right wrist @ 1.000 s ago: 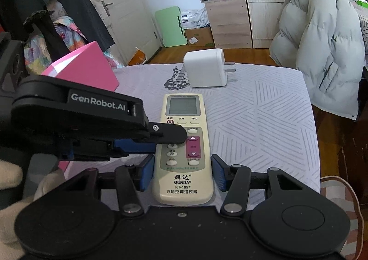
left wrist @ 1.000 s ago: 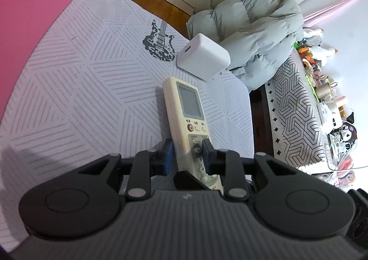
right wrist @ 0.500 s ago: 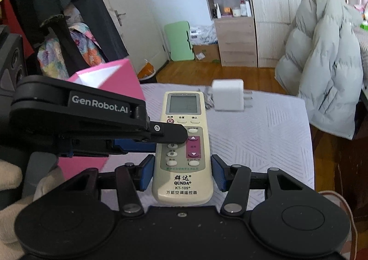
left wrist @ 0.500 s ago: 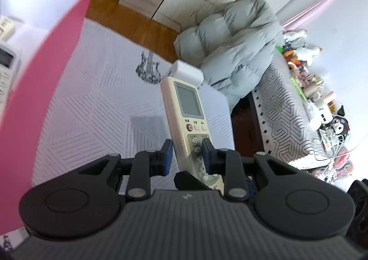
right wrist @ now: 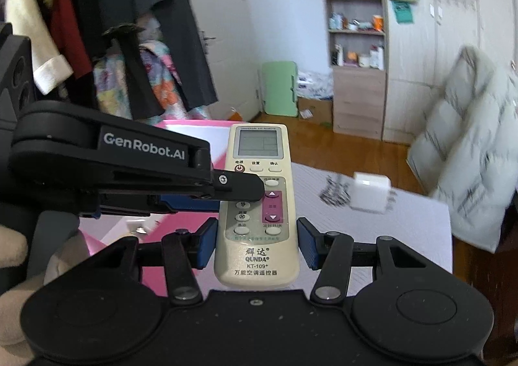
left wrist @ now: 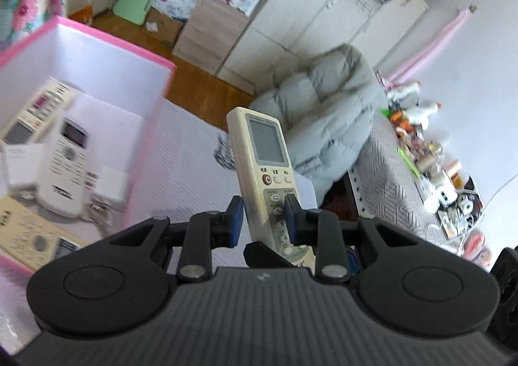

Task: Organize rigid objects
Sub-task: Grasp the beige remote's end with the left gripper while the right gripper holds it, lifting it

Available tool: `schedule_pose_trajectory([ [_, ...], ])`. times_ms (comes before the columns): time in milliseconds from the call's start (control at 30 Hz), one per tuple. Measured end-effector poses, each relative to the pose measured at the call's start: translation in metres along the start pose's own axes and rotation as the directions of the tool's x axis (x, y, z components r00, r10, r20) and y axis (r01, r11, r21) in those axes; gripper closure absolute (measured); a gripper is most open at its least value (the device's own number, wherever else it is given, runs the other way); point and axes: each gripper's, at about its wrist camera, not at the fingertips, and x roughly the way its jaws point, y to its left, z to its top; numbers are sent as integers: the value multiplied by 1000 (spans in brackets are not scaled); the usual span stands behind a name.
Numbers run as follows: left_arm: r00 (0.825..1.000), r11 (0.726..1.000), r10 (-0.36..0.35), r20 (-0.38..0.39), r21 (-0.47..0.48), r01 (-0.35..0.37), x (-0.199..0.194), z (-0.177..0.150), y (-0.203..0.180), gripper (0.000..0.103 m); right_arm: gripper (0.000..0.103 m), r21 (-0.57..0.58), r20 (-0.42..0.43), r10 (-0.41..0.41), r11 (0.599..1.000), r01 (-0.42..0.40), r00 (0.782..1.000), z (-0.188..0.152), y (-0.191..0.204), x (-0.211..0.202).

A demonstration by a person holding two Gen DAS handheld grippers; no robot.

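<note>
A cream air-conditioner remote (right wrist: pixel 257 204) hangs in the air above the striped tablecloth (right wrist: pixel 404 236), held by both grippers. My right gripper (right wrist: pixel 255 243) is shut on its lower end, with the blue pads pressed on its two long sides. My left gripper (right wrist: pixel 255 191) reaches in from the left and clamps it front and back over the buttons. In the left wrist view the remote (left wrist: pixel 262 155) stands up between that gripper's (left wrist: pixel 262 218) pads. A white charger plug (right wrist: pixel 370 193) lies on the cloth beyond.
An open pink box (left wrist: pixel 129 52) stands to the left and holds several remotes (left wrist: pixel 69 155). A grey puffy coat (left wrist: pixel 323 113) hangs past the table's far right edge. Cupboards, shelves and hanging clothes line the room. A gloved hand (right wrist: pixel 13 252) holds the left gripper.
Both grippers rose together with the remote, lifting it off the cloth. The charger stayed on the table. The inside of the pink box has come into the left wrist view.
</note>
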Motion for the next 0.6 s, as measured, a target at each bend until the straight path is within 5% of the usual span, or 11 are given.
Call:
schedule_pose_trajectory([
  [300,989,992,77,124,-105,-64,-49,20,64,78,45,-47,-10,118,992,-118,993,27,55,32],
  [600,979,963,167,116,-231,-137,-50,37,138,78,45,-147,-122,200,965,-217,972,38,106,92],
])
